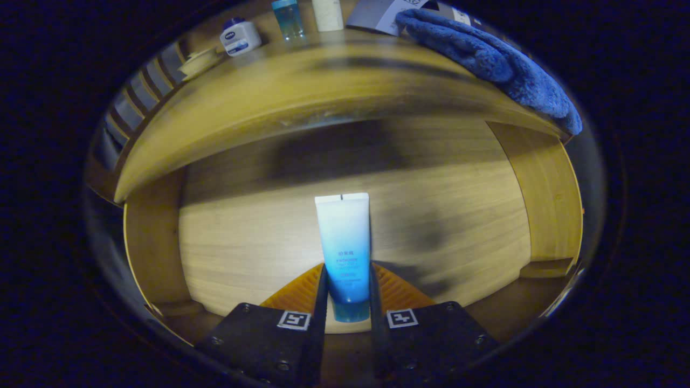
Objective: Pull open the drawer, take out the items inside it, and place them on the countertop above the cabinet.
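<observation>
Item one: the gripper (pixel 347 291), which I am holding over the open drawer (pixel 544 199). Its two fingers are closing tight on the lower end of a tube (pixel 345 242), one finger pressing on each side, so I am gripping the tube near its cap end.

Item two: the tube, white at the far end and shading to blue at the near end, with a translucent blue cap sitting between the fingers. It is pointing away from me, extending beyond the fingertips over the drawer's wooden floor. Whether it is resting on the floor or hanging just above it, I cannot tell.

Item three: the drawer, pale wood, with side walls showing at left and right and a dark shadow lying across its floor to the right of the tube.

Item four: the desk (pixel 302 91) above the drawer, its wooden front edge running across beyond the tube. On it I am seeing, from left to right along the far side: a shallow pale dish (pixel 200 61), a small white jar with a blue lid (pixel 240 36), a blue bottle (pixel 288 19), a pale cream bottle (pixel 328 14), a grey card or box (pixel 377 15), and a blue towel (pixel 493 59) draping toward the desk's right end.
</observation>
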`<state>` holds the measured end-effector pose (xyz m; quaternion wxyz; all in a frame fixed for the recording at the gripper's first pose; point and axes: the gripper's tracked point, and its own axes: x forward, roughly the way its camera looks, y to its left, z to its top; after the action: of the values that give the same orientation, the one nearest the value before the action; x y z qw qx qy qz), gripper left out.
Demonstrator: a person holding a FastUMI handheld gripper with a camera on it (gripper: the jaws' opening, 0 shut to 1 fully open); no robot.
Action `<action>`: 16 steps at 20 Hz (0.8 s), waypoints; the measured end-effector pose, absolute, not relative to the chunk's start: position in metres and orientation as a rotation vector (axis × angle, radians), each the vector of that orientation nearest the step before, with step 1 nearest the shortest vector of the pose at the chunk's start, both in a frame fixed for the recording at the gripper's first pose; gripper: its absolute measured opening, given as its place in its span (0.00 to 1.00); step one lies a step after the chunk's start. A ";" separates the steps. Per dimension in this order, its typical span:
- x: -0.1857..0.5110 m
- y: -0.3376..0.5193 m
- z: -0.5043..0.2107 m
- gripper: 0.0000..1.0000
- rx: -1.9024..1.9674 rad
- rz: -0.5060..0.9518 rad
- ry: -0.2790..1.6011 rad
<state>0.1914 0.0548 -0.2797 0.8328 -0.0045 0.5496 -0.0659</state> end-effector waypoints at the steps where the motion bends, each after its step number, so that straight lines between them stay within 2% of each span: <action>1: 0.189 0.057 -0.275 0.37 0.014 -0.131 1.151; 12: 0.149 0.108 -0.191 0.37 0.261 0.067 0.962; 16: 0.143 0.099 -0.148 0.37 0.244 0.096 0.807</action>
<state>0.1430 0.0985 -0.1482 0.9114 0.1183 0.3914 0.0467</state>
